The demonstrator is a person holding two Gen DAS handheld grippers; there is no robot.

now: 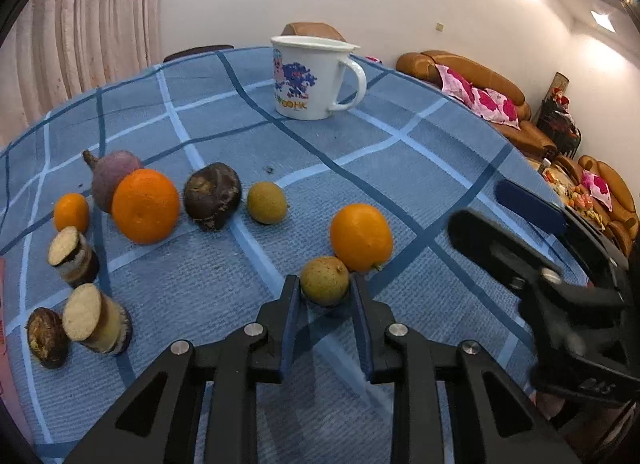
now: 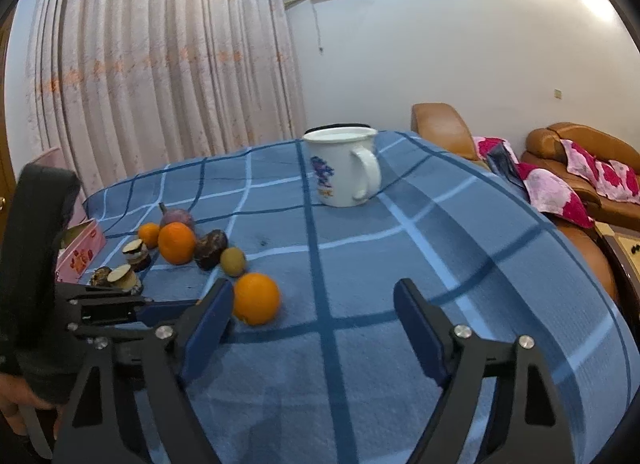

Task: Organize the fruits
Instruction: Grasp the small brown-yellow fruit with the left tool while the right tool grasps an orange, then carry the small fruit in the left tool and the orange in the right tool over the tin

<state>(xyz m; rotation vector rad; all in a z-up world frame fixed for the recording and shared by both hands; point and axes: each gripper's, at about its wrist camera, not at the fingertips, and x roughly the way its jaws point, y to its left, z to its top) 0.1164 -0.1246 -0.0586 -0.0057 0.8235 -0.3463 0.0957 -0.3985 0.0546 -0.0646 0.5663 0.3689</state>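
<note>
Small brown-green fruit (image 1: pixel 325 280) low centre of frame on the blue checked surface (image 1: pixel 400 167), left gripper (image 1: pixel 325 296) jaws clamped on it. Orange (image 1: pixel 361 237) just behind. Right gripper (image 2: pixel 314 304) jaws apart, empty. White mug (image 1: pixel 310 77) top centre.

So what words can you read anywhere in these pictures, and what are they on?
White mug: colourful letters under its cartoon picture, something like "OOHK"; the first letters are too blurred to read.
Pink box at the table's left edge: red marks on its side, too small and blurred to read.
Left gripper and right gripper: no writing I can read.
Nothing else here has words or numbers.
</note>
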